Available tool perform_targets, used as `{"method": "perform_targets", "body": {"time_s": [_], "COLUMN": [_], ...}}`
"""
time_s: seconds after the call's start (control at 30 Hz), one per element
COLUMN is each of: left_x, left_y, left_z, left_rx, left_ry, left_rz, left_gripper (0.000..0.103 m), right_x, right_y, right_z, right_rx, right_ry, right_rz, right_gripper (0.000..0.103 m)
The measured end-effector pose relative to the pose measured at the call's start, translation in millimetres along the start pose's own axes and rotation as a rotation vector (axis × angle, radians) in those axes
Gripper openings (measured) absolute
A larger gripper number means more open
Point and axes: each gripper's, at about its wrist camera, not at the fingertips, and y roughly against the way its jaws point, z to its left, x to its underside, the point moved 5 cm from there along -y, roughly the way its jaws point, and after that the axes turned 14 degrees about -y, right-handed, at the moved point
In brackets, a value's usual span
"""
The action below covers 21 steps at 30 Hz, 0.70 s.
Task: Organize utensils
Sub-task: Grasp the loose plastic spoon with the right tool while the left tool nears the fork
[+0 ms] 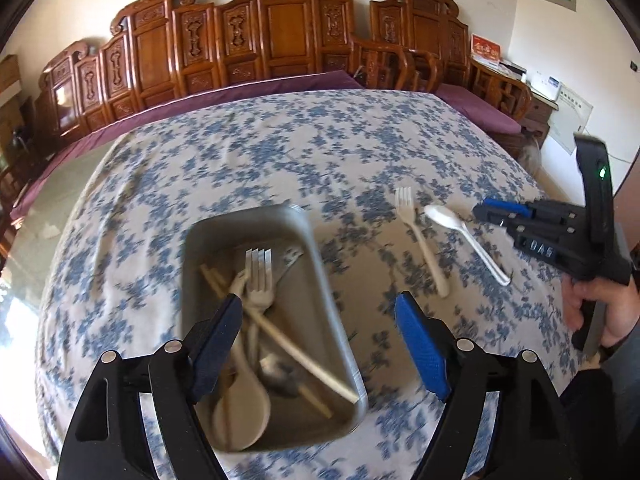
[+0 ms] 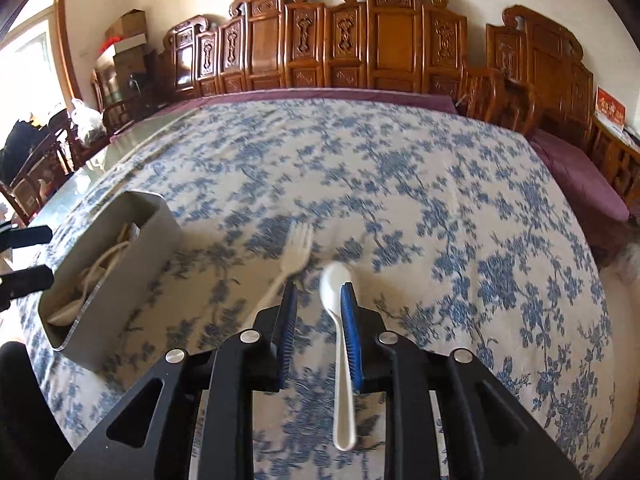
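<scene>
Cutlery fills the left wrist view: a grey bin (image 1: 276, 320) on the floral tablecloth (image 1: 280, 152) already holds a metal fork (image 1: 259, 276), chopsticks (image 1: 280, 332) and pale spoons, while the left gripper (image 1: 318, 344) hangs over it with jaws wide apart and nothing between them. To its right a white plastic fork (image 1: 420, 236) and white plastic spoon (image 1: 464, 236) lie loose on the cloth, near the right gripper (image 1: 500, 210). From the right wrist, the right gripper (image 2: 318, 312) stands narrowly parted above the white plastic spoon (image 2: 340, 332), whose neck seems, through blur, to lie beside one pad without being pinched. It looks light, stiff and slick; take it across the narrow handle.
</scene>
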Motion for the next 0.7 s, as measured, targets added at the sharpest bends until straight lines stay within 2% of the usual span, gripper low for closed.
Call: {"method": "perform_targets", "body": {"time_s": [0.17, 0.43, 0.47, 0.53, 0.7], "left_x": [-18, -37, -39, -42, -48], "left_y": [-20, -45, -47, -51, -61], "left_z": [-15, -31, -32, -34, -45], "left_rx": [0.028, 0.059, 0.061, 0.066, 0.083], "left_ry": [-0.004, -0.002, -0.001, -0.001, -0.003], "left_rz": [0.003, 0.019, 0.022, 0.024, 0.035], "left_gripper": [0.076, 0.076, 0.075, 0.076, 0.075], "right_x": [16, 25, 26, 25, 15], "right_y": [-21, -41, -42, -42, -34], "right_z": [-17, -23, -23, -23, -40], "right_rx": [0.014, 0.003, 0.012, 0.027, 0.029], "right_ry": [-0.001, 0.007, 0.013, 0.028, -0.017], "right_rz": [0.071, 0.127, 0.133, 0.128, 0.099], "right_gripper": [0.025, 0.025, 0.023, 0.009, 0.009]}}
